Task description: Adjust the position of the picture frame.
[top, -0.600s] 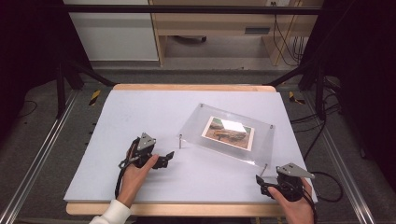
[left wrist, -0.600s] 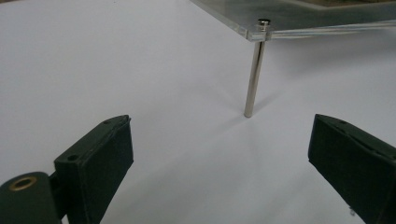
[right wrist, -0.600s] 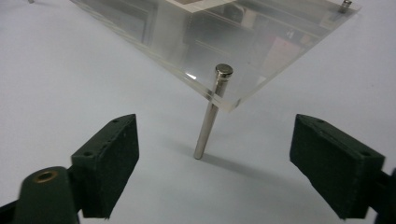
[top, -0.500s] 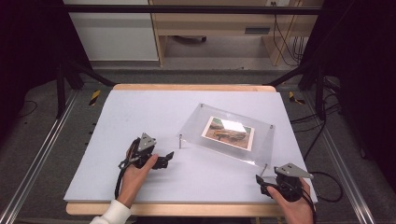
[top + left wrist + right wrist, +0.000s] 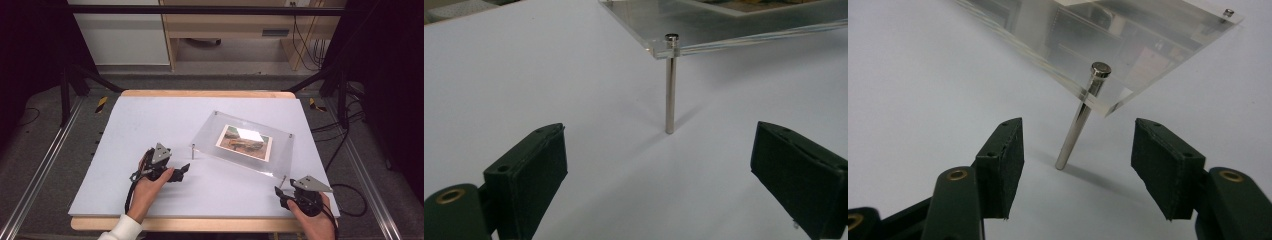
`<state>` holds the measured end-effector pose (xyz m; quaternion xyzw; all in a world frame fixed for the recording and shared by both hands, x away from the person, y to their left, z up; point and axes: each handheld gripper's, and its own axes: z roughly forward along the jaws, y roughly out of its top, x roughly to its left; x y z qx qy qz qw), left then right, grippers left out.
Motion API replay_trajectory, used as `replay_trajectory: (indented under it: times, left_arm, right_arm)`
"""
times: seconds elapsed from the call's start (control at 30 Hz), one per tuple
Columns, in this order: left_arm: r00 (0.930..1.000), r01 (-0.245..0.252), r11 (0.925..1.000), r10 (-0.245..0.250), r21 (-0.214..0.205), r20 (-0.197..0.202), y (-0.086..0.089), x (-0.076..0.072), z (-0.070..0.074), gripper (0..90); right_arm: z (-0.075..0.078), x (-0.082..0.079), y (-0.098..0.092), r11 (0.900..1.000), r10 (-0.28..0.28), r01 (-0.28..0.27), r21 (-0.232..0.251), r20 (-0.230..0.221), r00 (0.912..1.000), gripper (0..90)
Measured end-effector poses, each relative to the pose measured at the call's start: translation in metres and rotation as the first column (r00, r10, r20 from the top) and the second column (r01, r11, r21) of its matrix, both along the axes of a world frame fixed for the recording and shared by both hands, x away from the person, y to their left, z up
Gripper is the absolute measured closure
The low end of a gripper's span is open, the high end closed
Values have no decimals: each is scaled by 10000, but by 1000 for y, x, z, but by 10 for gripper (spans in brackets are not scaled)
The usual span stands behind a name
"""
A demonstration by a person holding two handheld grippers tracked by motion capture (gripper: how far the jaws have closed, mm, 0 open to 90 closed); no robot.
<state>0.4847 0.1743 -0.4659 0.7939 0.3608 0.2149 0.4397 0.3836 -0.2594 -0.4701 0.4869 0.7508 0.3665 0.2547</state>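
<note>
A clear acrylic photo frame (image 5: 280, 145) holding a landscape picture (image 5: 244, 142) stands tilted on metal leg pins on the white table. My left gripper (image 5: 184, 170) is open and low on the table, aimed at the frame's near-left pin (image 5: 193, 151); that pin (image 5: 669, 85) stands ahead of the jaws, untouched. My right gripper (image 5: 278, 192) is open at the frame's near-right corner, its jaws on either side of the pin (image 5: 1082, 116), which leans and is not gripped. The frame's edge (image 5: 1063, 75) hangs just above.
The white table top (image 5: 150, 120) stretches wide to the left and behind the frame. Its wooden front edge (image 5: 200, 224) lies just under both hands. Black stand legs and cables sit on the floor around the table.
The right gripper has edged slightly toward the frame's near-right pin. The left gripper and the frame stay where they were.
</note>
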Motion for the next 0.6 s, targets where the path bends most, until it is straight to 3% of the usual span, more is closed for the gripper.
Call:
replay_trajectory:
  times: [0.2,0.27,0.37,0.6]
  left_arm:
    - [9999,169,9999,-169,-27,14,-7,-1,3,77]
    - [9996,260,9996,-261,94,137,-10,-2,5,76]
    - [9995,285,9995,-288,150,157,-12,-2,6,76]
    - [9997,226,9997,-225,64,-129,-16,-1,7,100]
  right_arm:
    - [-2,3,-1,10000,-47,46,61,35,10000,358]
    - [-2,5,0,9985,-342,358,404,-393,9986,281]
    - [-2,6,0,9974,-403,429,578,-449,9982,248]
    - [-4,9,0,9959,-578,617,666,-590,9966,301]
